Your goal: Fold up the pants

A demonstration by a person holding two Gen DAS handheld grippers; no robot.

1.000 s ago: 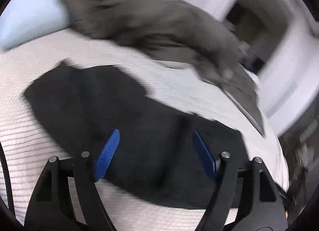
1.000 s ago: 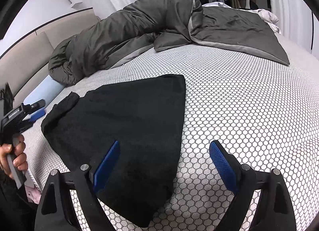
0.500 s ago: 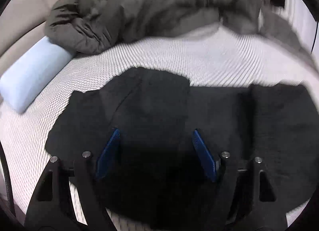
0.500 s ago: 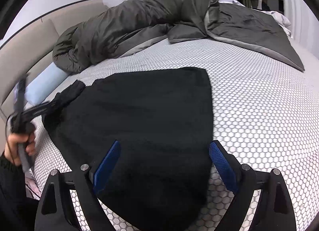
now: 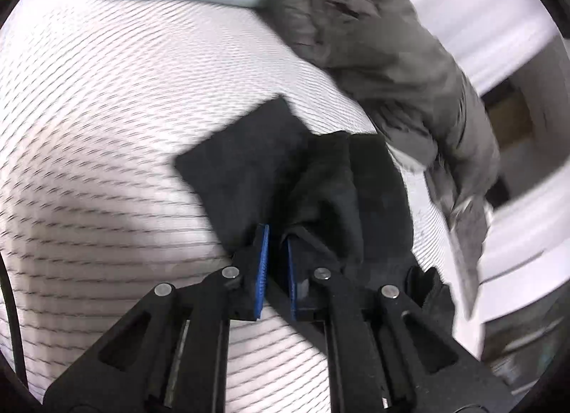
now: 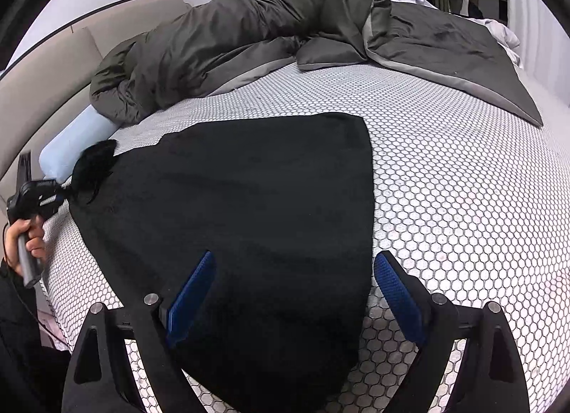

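Black pants [image 6: 249,220] lie spread flat on a bed's honeycomb-patterned mattress [image 6: 463,199], taking up its near half; beyond the pants, a rumpled dark grey duvet [image 6: 285,28] is heaped along the far side of the mattress, and a pale blue pillow [image 6: 71,145] sits beside the garment's far-left corner. The left gripper [image 5: 276,259] has its blue pads drawn narrow on a bunched fold of the pants at that corner, the cloth rising off the mattress where it is pinched; seen from the right wrist, the same gripper [image 6: 53,195] is held by the person's left hand [image 6: 25,242] at the mattress edge. The right gripper [image 6: 295,295] hovers with its jaws spread wide over the pants' near end, one pad above the black cloth, the other above bare mattress just beside the garment's right edge.
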